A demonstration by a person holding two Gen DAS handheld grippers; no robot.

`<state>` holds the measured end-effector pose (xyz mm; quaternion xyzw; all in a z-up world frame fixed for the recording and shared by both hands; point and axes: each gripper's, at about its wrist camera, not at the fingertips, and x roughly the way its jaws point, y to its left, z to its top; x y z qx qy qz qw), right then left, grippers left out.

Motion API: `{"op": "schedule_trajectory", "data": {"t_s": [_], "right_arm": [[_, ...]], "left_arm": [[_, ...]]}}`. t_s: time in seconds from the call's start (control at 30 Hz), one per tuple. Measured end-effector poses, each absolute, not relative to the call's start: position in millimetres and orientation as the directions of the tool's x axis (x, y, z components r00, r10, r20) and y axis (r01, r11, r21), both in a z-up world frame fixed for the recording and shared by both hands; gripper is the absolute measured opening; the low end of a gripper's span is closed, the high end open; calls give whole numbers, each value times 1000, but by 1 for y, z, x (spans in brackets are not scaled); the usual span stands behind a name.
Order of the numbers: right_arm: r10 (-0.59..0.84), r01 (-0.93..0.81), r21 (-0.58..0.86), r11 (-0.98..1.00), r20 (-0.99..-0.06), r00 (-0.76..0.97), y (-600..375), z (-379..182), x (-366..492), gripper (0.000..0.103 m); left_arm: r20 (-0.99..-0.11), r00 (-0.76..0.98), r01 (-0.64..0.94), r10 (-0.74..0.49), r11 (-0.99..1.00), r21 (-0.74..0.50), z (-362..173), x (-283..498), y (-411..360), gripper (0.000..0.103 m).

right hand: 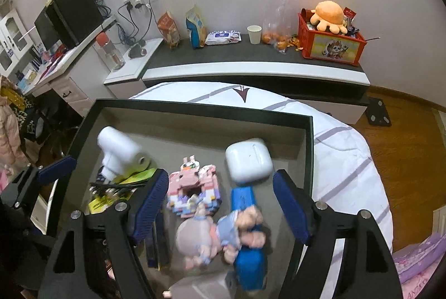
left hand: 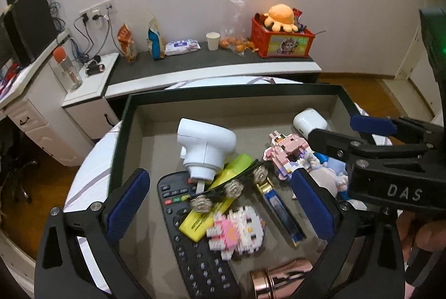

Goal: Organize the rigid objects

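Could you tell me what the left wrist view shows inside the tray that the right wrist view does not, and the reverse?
Only the left wrist view shows the black remote control, the pink-and-white brick cat lying on it, and the rose-gold cylinder at the near edge. Only the right wrist view clearly shows the blue handle lying under the blurred doll. Both show the dark tray, the white nozzle-shaped device, the white earbud case, the pink brick figure and the yellow-green item.
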<state>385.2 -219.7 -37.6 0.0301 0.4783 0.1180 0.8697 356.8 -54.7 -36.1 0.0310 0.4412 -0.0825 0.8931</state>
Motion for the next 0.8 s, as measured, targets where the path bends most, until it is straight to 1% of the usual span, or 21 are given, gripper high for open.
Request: {"op": "schedule_trajectory", "data": {"t_s": [0.33,0.57,0.8], "right_arm": [[263,-166,204,965,-769,583,-219,-8,311,79],[277,-167,223,960,-713,644,-225,14,237,79],[265,-168,207,964,-668,695,-226,26,159,79]], "left_arm": [[-763,638,137,-109,990,-27,-13,295,-36,103],[-736,670,105,-96,994,-33,3,229,-17,103],[-697,713,87,-78,996,-22,20,163,-7,103]]}}
